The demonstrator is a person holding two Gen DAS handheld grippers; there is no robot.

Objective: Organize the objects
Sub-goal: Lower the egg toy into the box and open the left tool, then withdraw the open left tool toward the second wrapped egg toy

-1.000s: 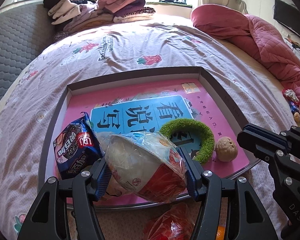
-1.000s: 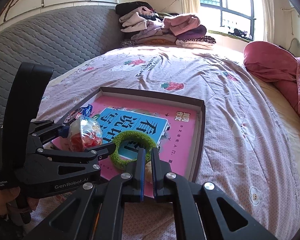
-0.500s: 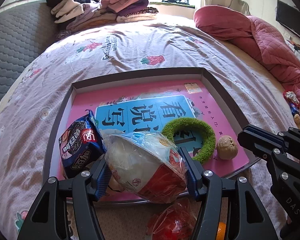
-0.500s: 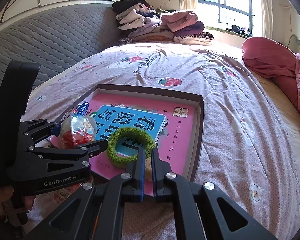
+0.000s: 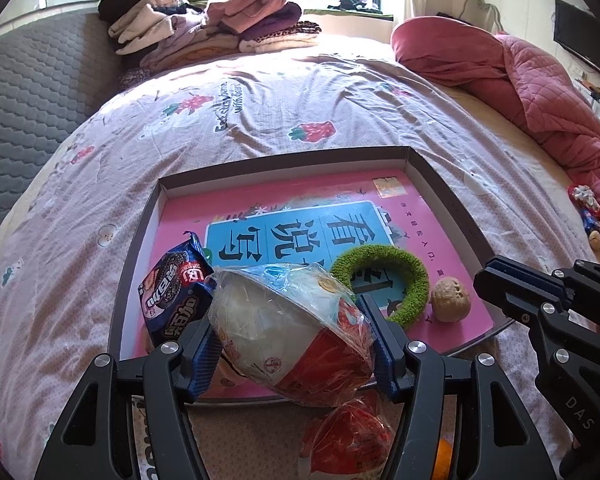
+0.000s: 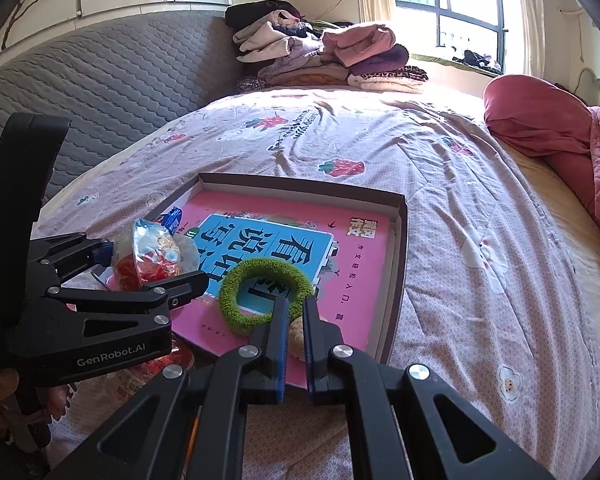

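Bedspread (image 5: pixel 260 112) with strawberry print, folded clothes (image 5: pixel 204 28) beyond.

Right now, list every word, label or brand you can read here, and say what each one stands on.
"GenRobot.AI": side of the left tool.
"DAS": body of the right tool, then cut off.
"看说写": big characters on the blue panel of the pink book in the box.
Cookie packet: white lettering, too warped to read surely.
Wrapped noodle bowl: print too small.
Bedsheet: script line, blurred.
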